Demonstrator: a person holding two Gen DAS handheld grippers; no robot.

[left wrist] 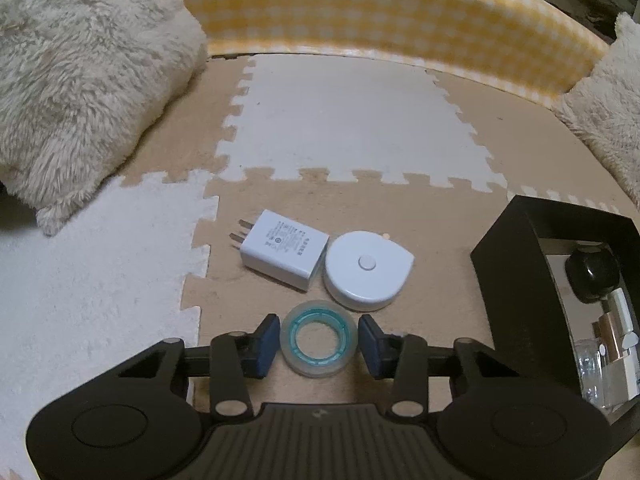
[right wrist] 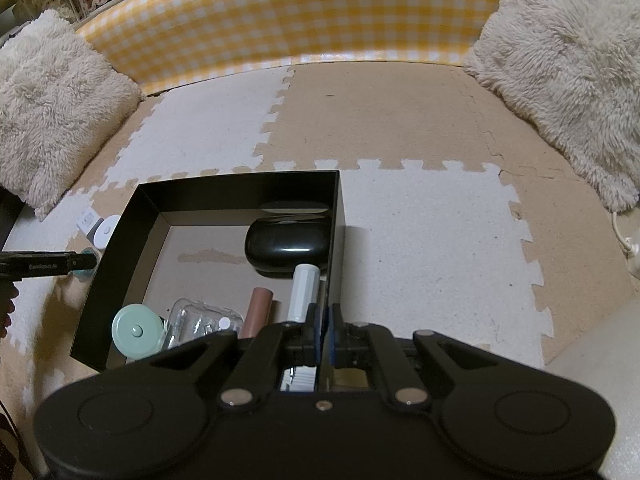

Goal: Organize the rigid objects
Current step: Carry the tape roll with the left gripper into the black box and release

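Observation:
My left gripper [left wrist: 319, 340] is open, its blue pads on either side of a clear tape roll with a teal core [left wrist: 319, 338] that lies flat on the tan mat; a small gap shows at each side. Just beyond lie a white wall charger [left wrist: 282, 250] and a white round tape measure [left wrist: 366, 270], touching each other. The black box [right wrist: 336, 216] stands to the right. My right gripper [right wrist: 323, 330] is shut on the box's right wall near its front corner. Inside the box are a black case [right wrist: 288, 246], a white tube [right wrist: 304, 292], a brown tube [right wrist: 258, 310], a clear case [right wrist: 204, 320] and a mint round tape measure [right wrist: 136, 332].
Fluffy cream cushions sit at the left [left wrist: 80, 80] and right [right wrist: 568, 60]. A yellow checked wall [left wrist: 380, 12] closes the back. The floor is puzzle foam mat in white [left wrist: 344, 120] and tan tiles. A white cable [right wrist: 626, 240] lies at the far right edge.

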